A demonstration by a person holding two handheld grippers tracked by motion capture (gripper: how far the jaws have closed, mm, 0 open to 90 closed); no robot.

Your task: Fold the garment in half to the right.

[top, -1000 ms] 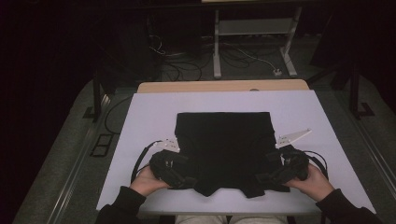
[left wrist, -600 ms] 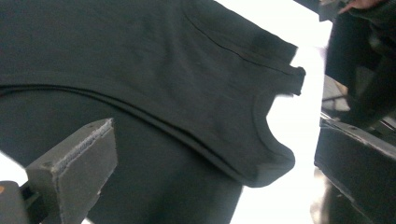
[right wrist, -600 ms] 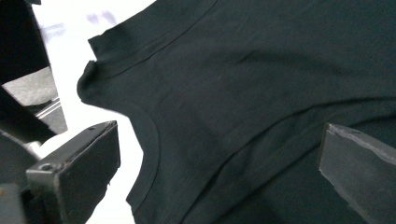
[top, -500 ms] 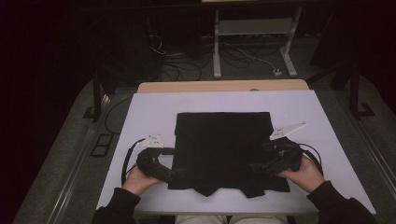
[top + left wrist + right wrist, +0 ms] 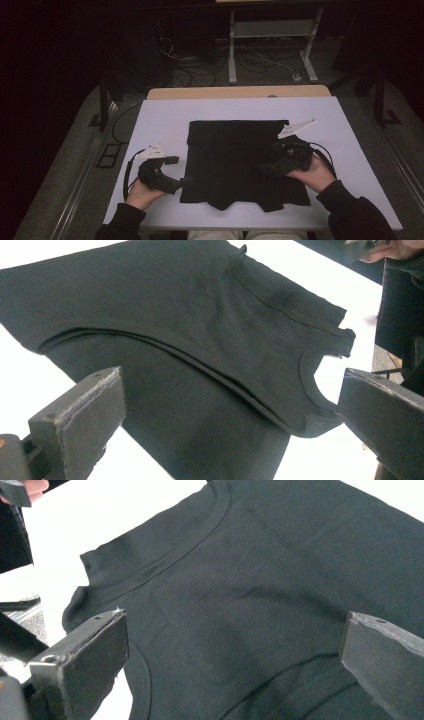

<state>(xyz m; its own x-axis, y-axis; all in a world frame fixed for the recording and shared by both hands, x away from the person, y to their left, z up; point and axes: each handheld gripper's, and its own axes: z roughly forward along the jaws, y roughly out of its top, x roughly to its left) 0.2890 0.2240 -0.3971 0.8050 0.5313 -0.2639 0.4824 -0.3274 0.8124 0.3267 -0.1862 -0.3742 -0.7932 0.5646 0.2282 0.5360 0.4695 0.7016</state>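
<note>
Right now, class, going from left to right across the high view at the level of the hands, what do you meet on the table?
Left tool → black shirt → right tool

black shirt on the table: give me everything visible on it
The black shirt is a dark knit-looking garment lying flat on the white table, folded into a rough rectangle with layered edges on its left side. A ribbed neckline sits at the near edge, toward the person. The surface is smooth, with faint creases. The left gripper is at its left edge and the right gripper over its right part, both with jaws open; contact can't be confirmed.
</note>
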